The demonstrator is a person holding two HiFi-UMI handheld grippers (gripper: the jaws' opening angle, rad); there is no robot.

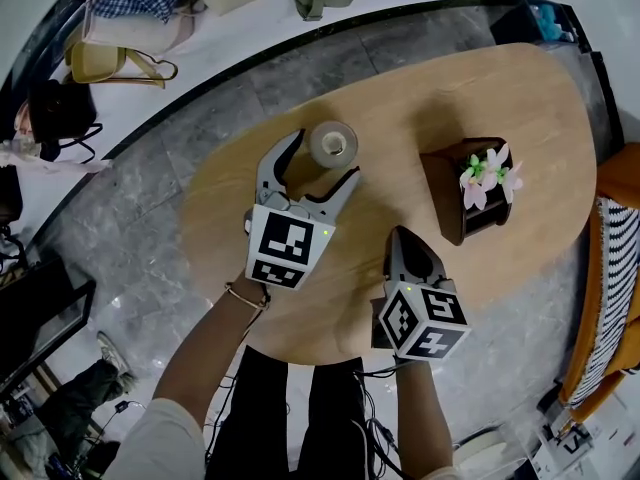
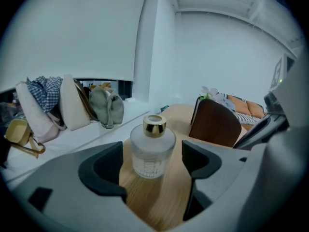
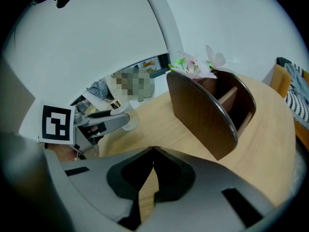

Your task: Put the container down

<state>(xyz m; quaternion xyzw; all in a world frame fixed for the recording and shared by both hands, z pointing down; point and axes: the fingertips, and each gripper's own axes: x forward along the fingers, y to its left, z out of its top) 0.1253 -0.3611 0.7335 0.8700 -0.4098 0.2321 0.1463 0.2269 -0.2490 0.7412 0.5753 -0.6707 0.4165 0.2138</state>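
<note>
The container (image 2: 152, 151), a frosted glass bottle with a gold cap, is seen standing upright on the wooden bench (image 1: 480, 88). It is flanked by the jaws of the left tongs (image 1: 322, 160), which are spread wide and not pressed against it. In the head view, the right tongs (image 1: 400, 236) are held at 5 o'clock from the container, jaws closed together on nothing. A dark wooden holder (image 1: 445, 203) with flowers (image 1: 488, 176) is placed at 3 o'clock from it.
</note>
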